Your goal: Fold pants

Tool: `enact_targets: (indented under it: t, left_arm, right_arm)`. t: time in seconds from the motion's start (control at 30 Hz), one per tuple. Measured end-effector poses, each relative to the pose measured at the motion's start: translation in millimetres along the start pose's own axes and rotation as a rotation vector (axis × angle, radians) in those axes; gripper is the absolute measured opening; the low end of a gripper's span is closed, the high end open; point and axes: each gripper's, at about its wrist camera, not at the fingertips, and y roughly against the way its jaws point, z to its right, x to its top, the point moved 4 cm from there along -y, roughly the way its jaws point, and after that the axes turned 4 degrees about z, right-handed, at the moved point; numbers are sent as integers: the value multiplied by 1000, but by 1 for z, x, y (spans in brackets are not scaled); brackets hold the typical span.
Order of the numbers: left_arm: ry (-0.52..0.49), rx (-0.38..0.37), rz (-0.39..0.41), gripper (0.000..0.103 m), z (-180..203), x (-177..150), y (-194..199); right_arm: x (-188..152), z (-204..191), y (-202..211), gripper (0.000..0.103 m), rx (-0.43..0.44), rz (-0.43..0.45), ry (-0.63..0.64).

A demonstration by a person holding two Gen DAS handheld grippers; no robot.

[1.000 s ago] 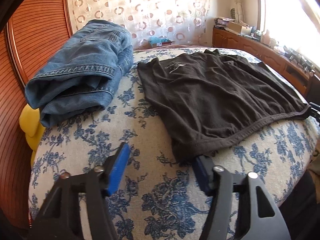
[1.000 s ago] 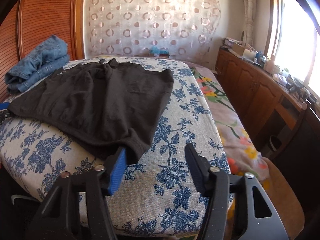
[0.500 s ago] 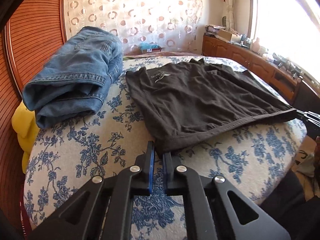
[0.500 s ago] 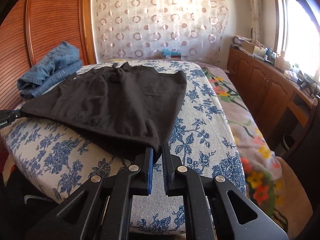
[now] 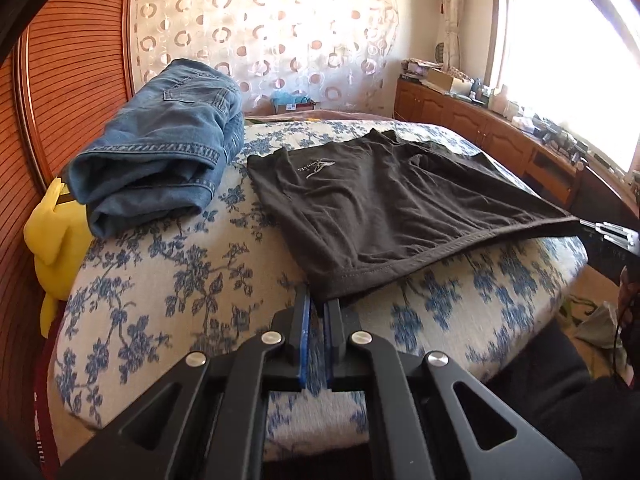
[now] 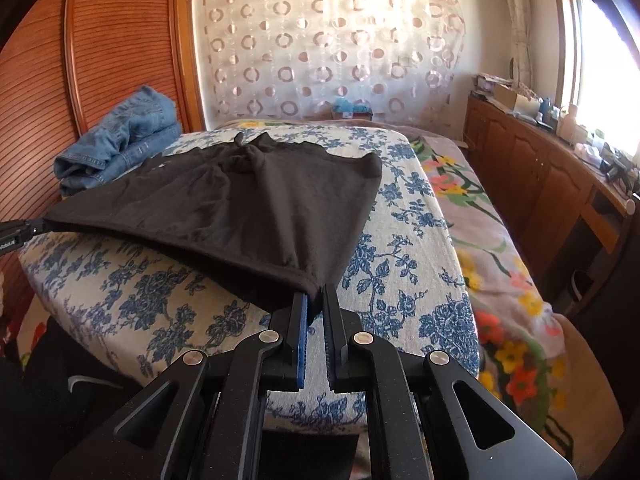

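Dark brown pants (image 5: 392, 208) (image 6: 240, 200) lie spread on the blue-flowered bed cover (image 5: 168, 280) (image 6: 404, 240). My left gripper (image 5: 318, 304) is shut on the near left corner of their hem. My right gripper (image 6: 315, 300) is shut on the near right corner. The hem between the two corners is lifted a little off the cover and pulled taut. In the left wrist view the right gripper's tip (image 5: 608, 230) shows at the far corner; in the right wrist view the left gripper's tip (image 6: 16, 232) shows likewise.
Folded blue jeans (image 5: 160, 152) (image 6: 120, 144) lie at the back left by a ribbed wooden headboard (image 5: 72, 80). A yellow cloth (image 5: 52, 232) hangs at the left edge. A wooden cabinet (image 6: 540, 176) with clutter runs under the window. A floral blanket (image 6: 500, 264) lies to the right.
Both grippers went from open beside the hem corners to shut on them. They have since risen slightly, lifting and tautening the near hem.
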Motion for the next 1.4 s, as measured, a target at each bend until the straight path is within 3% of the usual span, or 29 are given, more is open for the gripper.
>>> enact_targets:
  t: [0.47, 0.67, 0.8, 0.9, 0.97, 1.0, 1.2, 1.4]
  left_arm:
    - [-18, 21, -54, 8, 6, -19, 12]
    - [-16, 32, -37, 23, 1, -12, 21]
    - [-9, 22, -14, 44, -1, -4, 28]
    - [-10, 19, -5, 51, -1, 2, 30]
    - [-12, 25, 2, 66, -2, 5, 30]
    - [-10, 25, 8, 68, -2, 8, 29]
    - [-15, 31, 9, 73, -1, 15, 17]
    - [-19, 28, 7, 73, 6, 17, -1]
  right_arm:
    - [-17, -3, 11, 5, 24, -53, -33]
    - [-9, -5, 21, 18, 41, -52, -37]
    - [-3, -14, 33, 22, 67, -24, -12]
    - [3, -18, 33, 27, 70, -4, -11]
    - [5, -20, 29, 31, 67, 2, -12]
    - [6, -20, 26, 32, 68, 2, -14]
    - [7, -18, 9, 41, 50, -1, -44]
    - [-5, -5, -5, 41, 7, -40, -78]
